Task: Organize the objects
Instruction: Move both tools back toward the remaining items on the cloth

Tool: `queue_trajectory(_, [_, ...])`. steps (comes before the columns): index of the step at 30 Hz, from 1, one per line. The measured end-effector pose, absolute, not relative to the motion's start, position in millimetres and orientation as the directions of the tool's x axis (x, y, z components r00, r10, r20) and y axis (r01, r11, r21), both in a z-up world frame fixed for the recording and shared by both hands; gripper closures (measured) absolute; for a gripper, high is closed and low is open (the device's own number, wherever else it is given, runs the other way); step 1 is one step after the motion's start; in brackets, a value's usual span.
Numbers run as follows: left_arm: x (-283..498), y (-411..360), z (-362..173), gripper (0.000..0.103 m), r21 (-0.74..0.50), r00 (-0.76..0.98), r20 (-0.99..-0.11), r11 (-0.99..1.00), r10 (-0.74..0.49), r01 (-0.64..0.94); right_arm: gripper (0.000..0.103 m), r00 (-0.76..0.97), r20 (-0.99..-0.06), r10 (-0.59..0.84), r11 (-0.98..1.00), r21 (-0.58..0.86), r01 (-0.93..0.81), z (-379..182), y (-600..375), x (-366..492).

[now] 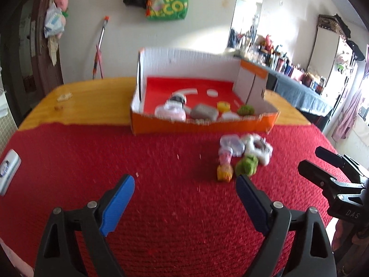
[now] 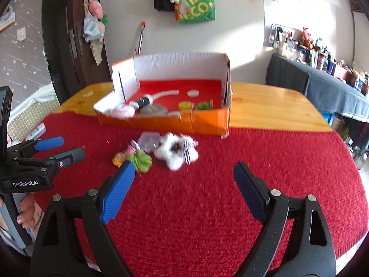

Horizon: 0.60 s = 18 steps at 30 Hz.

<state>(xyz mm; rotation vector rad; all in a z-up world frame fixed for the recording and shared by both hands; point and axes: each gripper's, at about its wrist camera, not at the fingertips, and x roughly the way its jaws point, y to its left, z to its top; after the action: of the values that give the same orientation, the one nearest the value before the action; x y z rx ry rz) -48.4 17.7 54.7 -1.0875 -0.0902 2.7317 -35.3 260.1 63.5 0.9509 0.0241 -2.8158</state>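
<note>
Both grippers are hovering over the red cloth (image 1: 92, 157) w/ jaws spread wide, nothing btwn them. The left gripper (image 1: 185, 198) is pointing down at bare cloth, the small pile sitting just ahead and to its right side. The right gripper (image 2: 184, 184) is showing its blue pads apart too, also gripping nothing; a hand (image 2: 28, 210) is holding the other tool's handle at the left edge of that view.

The pile is lying on the cloth just in front of the orange box (image 1: 200, 127): a white fluffy toy (image 2: 176, 153) w/ a checked ribbon, a green pompom (image 2: 143, 160), a clear plastic case (image 2: 150, 142), a yellow piece (image 1: 224, 172) and a pink bit (image 1: 224, 157), all touching or nearly so.

The box is sitting half on the cloth, half on the wooden table (image 2: 272, 106), and is already holding a grey stone-like lump (image 1: 205, 112), a pink item, another yellow piece and another green pompom. Details are blurry.
</note>
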Motion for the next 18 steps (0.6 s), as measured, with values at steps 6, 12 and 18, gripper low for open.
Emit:
queue_trajectory(6, [-57,21,42,0.012,-0.170,-0.658,-0.715,-0.971,0.238,-0.167,0.015,-0.749,-0.639,-0.175,-0.984,0.078,0.163,52,265,-40])
queue_trajectory(12, [-66,26,36,0.012,-0.169,-0.627,-0.741,-0.970,0.241,-0.174,0.015,-0.741,-0.648,-0.174,-0.984,0.083,0.159,50,269,-41])
queue_trajectory(18, [-75,31,31,0.012,-0.165,-0.604,-0.758,-0.968,0.246,-0.187,0.015,-0.727,-0.663,-0.177,-0.983,0.082,0.164,47,268,-44])
